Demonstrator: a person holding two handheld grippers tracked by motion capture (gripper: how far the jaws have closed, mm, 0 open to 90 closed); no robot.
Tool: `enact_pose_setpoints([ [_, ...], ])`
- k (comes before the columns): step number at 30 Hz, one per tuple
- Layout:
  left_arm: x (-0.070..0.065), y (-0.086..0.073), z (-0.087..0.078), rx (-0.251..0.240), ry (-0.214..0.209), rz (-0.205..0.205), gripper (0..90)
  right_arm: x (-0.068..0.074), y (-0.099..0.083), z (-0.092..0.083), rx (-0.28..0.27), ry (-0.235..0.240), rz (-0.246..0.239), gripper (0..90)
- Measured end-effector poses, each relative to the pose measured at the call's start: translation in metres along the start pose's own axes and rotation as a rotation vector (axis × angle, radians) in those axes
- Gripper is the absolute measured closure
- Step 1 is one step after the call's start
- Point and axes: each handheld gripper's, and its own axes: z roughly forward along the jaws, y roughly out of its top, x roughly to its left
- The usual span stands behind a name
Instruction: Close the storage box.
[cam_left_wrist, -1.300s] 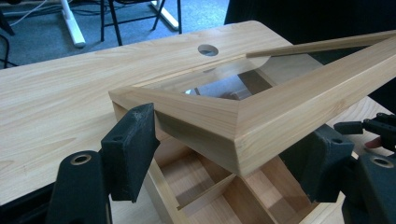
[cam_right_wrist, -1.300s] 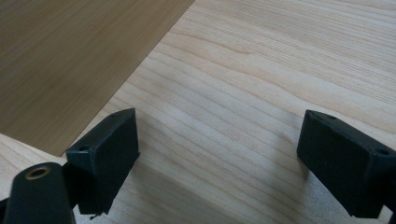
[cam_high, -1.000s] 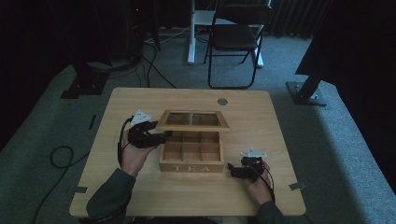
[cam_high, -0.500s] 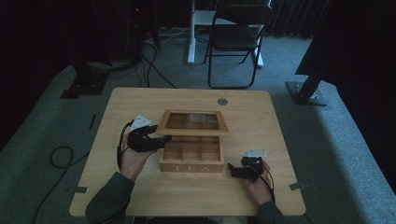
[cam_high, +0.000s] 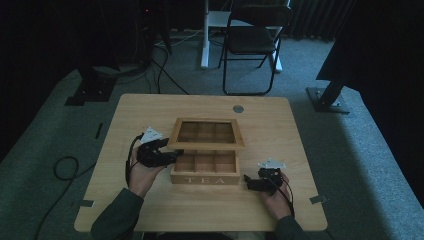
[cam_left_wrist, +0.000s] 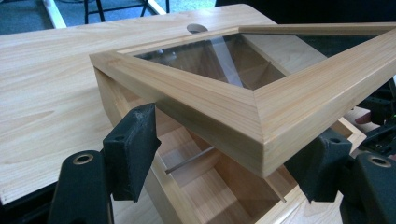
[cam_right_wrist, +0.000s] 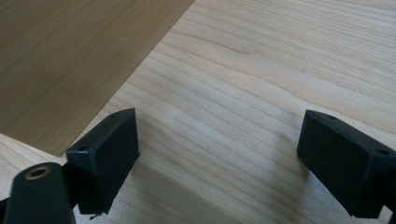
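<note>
Wooden tea box (cam_high: 205, 174) mid-frame on counter (cam_high: 150, 107), glass-paned lid (cam_high: 206, 134) half-raised; left hand-held gripper (cam_high: 172, 154) nearer, jaws wide astride lid's left front corner, pads seemingly not pressing; right hand-held gripper (cam_high: 247, 181) open, empty, lower right.

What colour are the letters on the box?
White "TEA" letters on the light wooden box; clearest in the high view.
</note>
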Motion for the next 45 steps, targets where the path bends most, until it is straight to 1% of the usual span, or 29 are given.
enact_pose_setpoints([
  [3, 0.0, -0.005, 0.001, -0.001, -0.01, -0.017, 30.9, 0.0, 0.0, 0.0, 0.0, 0.0, -0.002, 12.3],
  [9, 0.0, -0.011, 0.002, 0.008, -0.018, -0.02, 31.7, 0.0, 0.0, 0.0, 0.001, 0.0, -0.002, 12.3],
  [21, -0.001, -0.02, 0.005, 0.012, -0.01, -0.012, 31.4, 0.0, 0.0, 0.0, -0.002, 0.0, -0.002, 12.3],
  [29, -0.002, -0.028, 0.007, 0.019, -0.007, -0.015, 31.3, 0.0, 0.0, 0.0, -0.002, -0.001, -0.003, 12.3],
  [33, -0.002, -0.031, 0.008, 0.026, -0.009, -0.02, 31.2, 0.0, 0.0, 0.0, 0.0, 0.0, -0.001, 12.3],
  [41, -0.003, -0.041, 0.011, 0.042, -0.002, -0.014, 31.1, 0.0, 0.0, 0.0, 0.0, 0.0, -0.001, 12.3],
  [45, -0.003, -0.044, 0.012, 0.053, -0.001, -0.019, 31.1, 0.0, 0.0, 0.0, 0.0, 0.0, -0.001, 12.3],
])
